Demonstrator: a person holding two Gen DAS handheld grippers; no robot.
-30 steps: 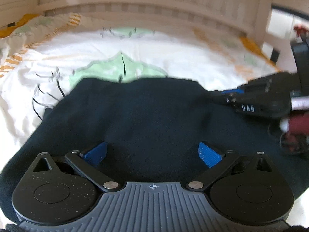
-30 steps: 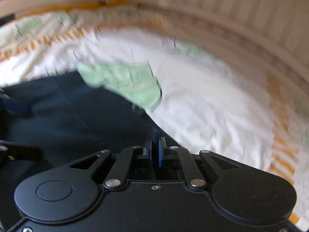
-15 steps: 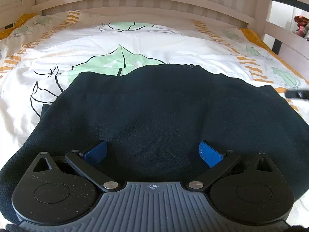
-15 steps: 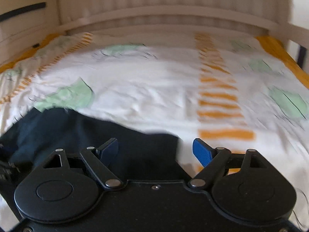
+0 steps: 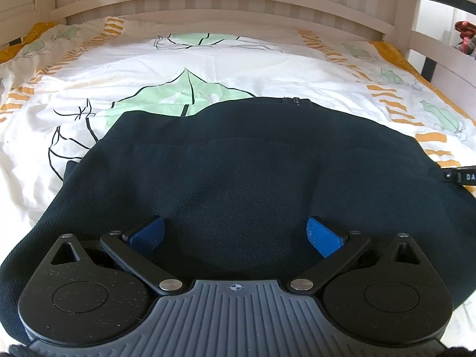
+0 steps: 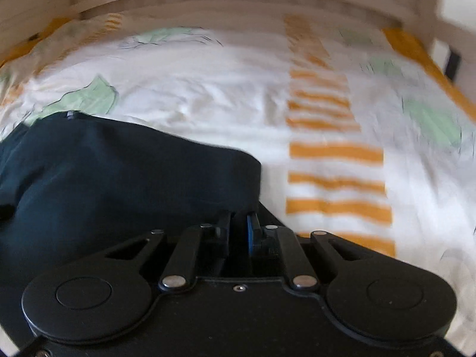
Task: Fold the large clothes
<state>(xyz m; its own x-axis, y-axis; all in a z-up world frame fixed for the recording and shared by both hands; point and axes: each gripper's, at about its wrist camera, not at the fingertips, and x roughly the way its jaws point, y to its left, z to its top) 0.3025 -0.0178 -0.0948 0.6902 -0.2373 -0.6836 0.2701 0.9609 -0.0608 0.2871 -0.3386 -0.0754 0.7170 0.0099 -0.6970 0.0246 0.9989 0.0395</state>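
A: Where is the garment found?

B: A dark navy garment [image 5: 238, 172] is spread flat on a bed cover [image 5: 208, 59] printed with green leaves and orange stripes. It is seen from the left wrist view as a broad, smooth panel with a faint seam across it, and a small zipper pull [image 5: 295, 100] is seen at its far edge. In the right wrist view the same cloth [image 6: 119, 172] fills the lower left, and its right-hand edge ends just beside a column of orange stripes [image 6: 336, 178].

A: How is the left gripper held?

B: The left gripper [image 5: 235, 235] is released: its blue pads [image 5: 322, 239] are spread wide apart, with bare navy fabric lying between them. Nothing is clasped by it. Whether the cloth is touched by the pads cannot be told.

A: And the right gripper?

B: The right gripper [image 6: 239, 226] is clenched at the garment's near right corner. Its fingers are drawn close together with only a narrow dark gap left, and dark fabric appears to be pinched in that gap. That view is blurred. A black part of this gripper [image 5: 461, 176] is seen at the right edge of the left view, beside the garment's border.

A: What surrounds the bed cover?

B: A pale slatted bed rail [image 5: 223, 3] is seen beyond the far end of it.
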